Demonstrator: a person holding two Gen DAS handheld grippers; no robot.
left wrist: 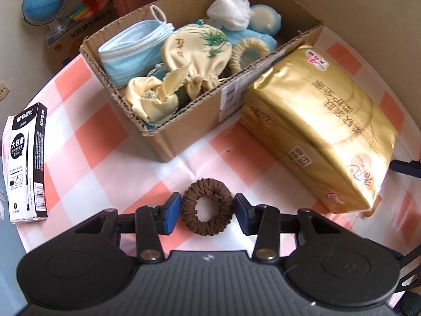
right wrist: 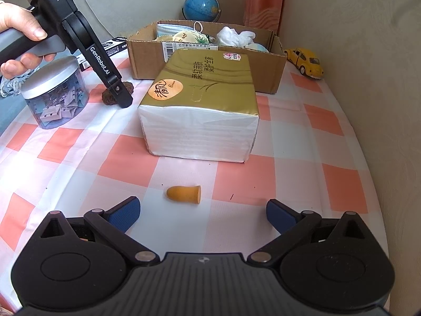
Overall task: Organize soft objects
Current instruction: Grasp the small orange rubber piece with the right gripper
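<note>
Brown scrunchie (left wrist: 208, 206) between left tool (left wrist: 208, 212) pads; right view obscured.

Soft items: one loose, remainder boxed.
Brown scrunchie (left wrist: 207, 207) lies flat on checked cloth, near cardboard box (left wrist: 184, 134) holding face mask (left wrist: 129, 50), cream pouches (left wrist: 194, 52), white cloth (left wrist: 231, 13).

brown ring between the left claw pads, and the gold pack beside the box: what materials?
Brown ring: looks like fabric-covered elastic, matte, with gathered ribbing all around. Gold pack: likely thin glossy plastic film, given its sheen and wrinkles; the right wrist view shows white stacked tissue at its end.
</note>
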